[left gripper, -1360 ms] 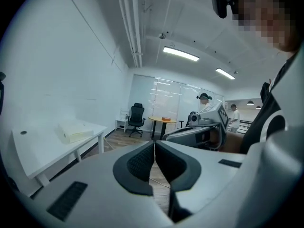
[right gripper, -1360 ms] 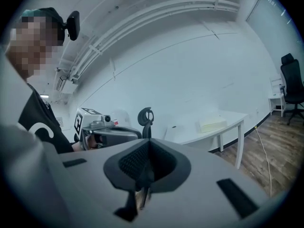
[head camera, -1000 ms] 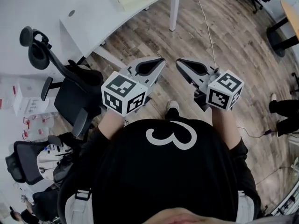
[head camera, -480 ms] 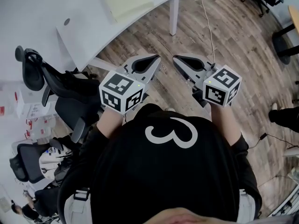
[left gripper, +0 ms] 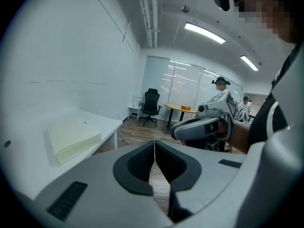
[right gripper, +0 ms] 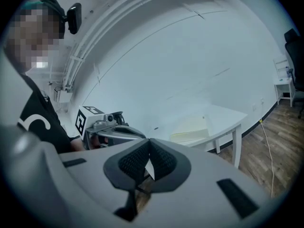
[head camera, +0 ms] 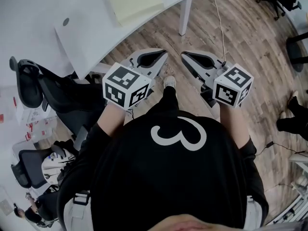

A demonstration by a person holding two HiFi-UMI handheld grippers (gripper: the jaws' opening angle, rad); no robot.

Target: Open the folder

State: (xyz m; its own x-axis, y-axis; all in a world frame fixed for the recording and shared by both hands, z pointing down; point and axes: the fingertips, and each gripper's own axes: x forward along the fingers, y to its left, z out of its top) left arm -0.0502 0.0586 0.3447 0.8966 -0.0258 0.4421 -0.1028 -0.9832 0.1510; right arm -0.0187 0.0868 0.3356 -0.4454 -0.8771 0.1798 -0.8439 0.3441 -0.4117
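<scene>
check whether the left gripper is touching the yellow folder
Apart. The head view shows the left gripper over the wood floor, short of the white table where the folder lies.

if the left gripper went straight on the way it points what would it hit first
Probably the wooden floor, just right of the white table; the left gripper tilts down and nothing nearer shows, though depth is unclear.

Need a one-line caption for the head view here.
Person faces a white table bearing a pale yellow folder, left gripper and right gripper held out, jaws shut and empty, short of it.
</scene>
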